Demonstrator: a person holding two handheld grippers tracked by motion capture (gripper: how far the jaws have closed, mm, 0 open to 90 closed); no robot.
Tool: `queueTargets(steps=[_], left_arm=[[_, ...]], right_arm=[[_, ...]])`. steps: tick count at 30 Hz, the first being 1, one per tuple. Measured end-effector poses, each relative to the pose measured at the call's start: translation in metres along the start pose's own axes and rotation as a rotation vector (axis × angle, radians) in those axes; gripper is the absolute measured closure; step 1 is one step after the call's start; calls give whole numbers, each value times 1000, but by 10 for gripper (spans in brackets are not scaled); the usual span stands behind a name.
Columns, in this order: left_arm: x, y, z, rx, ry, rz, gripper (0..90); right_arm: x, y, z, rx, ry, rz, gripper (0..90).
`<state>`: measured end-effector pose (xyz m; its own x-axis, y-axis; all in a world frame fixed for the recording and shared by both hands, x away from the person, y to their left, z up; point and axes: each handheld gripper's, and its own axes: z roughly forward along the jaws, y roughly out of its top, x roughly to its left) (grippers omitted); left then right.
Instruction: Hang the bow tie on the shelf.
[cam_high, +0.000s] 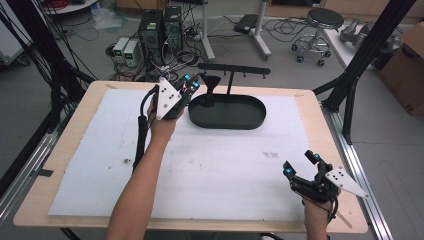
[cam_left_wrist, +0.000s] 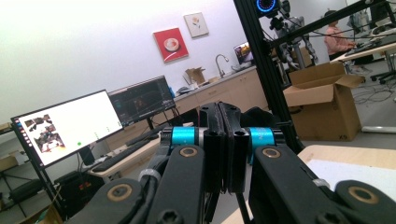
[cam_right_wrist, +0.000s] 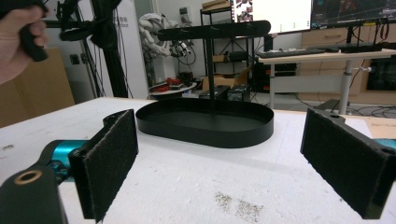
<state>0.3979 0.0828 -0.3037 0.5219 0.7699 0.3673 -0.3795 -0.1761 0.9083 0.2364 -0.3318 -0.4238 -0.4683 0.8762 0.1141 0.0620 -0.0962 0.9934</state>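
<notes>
The left gripper (cam_high: 191, 81), jaws pressed together on nothing visible, hovers at the black tray's (cam_high: 250, 122) ten o'clock and could knock its hanger stand (cam_high: 230, 75); the right gripper (cam_high: 301, 165) gapes empty.

Oval metal tray with upright T-shaped rack (cam_high: 250, 119): matte black throughout, tray wall and crossbar alike. Flat foam sheet covering the table (cam_high: 225, 165): white, with grey speckled smudges (densest near the middle). Wooden table top (cam_high: 65, 145): pale tan. Left gripper (cam_high: 191, 82): black jaws, cyan rings, grey plate with dark dots. Right gripper (cam_high: 301, 164): black pads, felt-like texture, cyan rings, grey dotted plate.
</notes>
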Motion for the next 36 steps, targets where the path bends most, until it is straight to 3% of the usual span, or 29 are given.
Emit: queueTargets(steps=[11,21,30,33,36], left_arm=[[14,-21,36,8,9,-17,880],[30,-45,68,57,24,-19,880],[40,-67,74,92,50,-47,880],[41,-69,74,100,62,-43,880],[42,-75,75,144,93,-23,876]], right_arm=[[1,0,2,4,7,-4,101],[7,1,3,3,20,-11,101],[10,2,4,8,27,-23,101],[11,2,5,10,27,-26,101],[13,2,6,13,30,-25,101]])
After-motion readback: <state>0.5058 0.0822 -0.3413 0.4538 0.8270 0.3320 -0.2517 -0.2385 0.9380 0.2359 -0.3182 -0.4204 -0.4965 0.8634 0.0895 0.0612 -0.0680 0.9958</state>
